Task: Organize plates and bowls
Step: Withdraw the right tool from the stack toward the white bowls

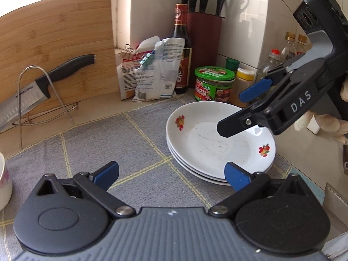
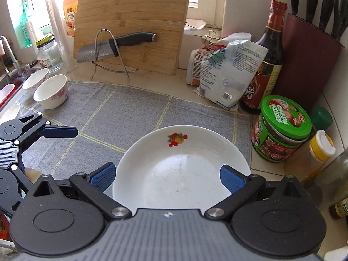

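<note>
A stack of three white plates (image 1: pixel 217 143) with fruit prints sits on the grey mat (image 1: pixel 108 143); it also shows in the right wrist view (image 2: pixel 180 165). My left gripper (image 1: pixel 171 175) is open and empty, low over the mat just left of the stack. My right gripper (image 2: pixel 167 177) is open and empty, hovering over the top plate; it also shows in the left wrist view (image 1: pixel 237 108). White bowls with pink flowers (image 2: pixel 52 92) stand at the mat's far left. One bowl's edge (image 1: pixel 3 180) shows in the left wrist view.
A bamboo cutting board (image 2: pixel 132 21) and a knife on a wire rack (image 2: pixel 115 45) stand behind the mat. Clipped bags (image 2: pixel 226 71), a sauce bottle (image 2: pixel 267 61), a knife block (image 2: pixel 308 61), a green-lidded jar (image 2: pixel 282 128) and spice bottles (image 2: pixel 315 152) crowd the right corner. A sink (image 2: pixel 8 80) lies at left.
</note>
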Demonstrator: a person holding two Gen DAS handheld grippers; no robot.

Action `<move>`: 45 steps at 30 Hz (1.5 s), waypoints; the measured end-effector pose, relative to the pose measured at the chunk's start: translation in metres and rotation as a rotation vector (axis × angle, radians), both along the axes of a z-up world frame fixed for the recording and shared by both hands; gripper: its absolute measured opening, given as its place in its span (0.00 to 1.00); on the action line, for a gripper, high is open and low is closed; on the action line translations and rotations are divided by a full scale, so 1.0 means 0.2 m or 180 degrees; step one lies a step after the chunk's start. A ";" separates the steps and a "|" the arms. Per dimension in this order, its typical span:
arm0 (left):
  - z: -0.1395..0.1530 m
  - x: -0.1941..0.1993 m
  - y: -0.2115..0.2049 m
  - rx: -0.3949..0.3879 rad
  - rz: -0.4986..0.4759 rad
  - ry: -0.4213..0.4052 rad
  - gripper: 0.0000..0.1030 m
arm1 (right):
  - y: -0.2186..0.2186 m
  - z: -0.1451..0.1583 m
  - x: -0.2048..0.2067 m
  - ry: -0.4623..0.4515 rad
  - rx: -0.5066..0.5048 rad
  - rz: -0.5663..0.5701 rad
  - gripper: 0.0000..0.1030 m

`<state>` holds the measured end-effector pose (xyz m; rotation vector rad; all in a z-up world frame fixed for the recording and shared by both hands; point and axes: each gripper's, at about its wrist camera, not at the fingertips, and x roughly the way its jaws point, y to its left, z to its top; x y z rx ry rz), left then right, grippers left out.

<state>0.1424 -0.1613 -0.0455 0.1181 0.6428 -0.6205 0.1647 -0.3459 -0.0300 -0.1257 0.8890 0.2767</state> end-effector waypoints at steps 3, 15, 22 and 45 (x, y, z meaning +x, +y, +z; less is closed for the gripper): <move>0.02 -0.04 0.04 -0.0014 0.0220 -0.0003 0.99 | 0.05 0.00 0.00 -0.0069 0.0034 0.0132 1.00; 0.07 -0.27 0.29 0.0094 0.1375 -0.0079 0.99 | 0.28 -0.01 0.01 -0.0209 0.0414 0.0777 1.00; -0.02 -0.36 0.52 0.0013 0.1566 0.0032 0.99 | 0.45 -0.07 -0.02 -0.0106 0.0498 0.0996 1.00; -0.05 -0.49 1.27 0.0170 0.1265 0.0048 0.99 | 1.39 -0.36 -0.11 0.0264 0.0136 0.1317 1.00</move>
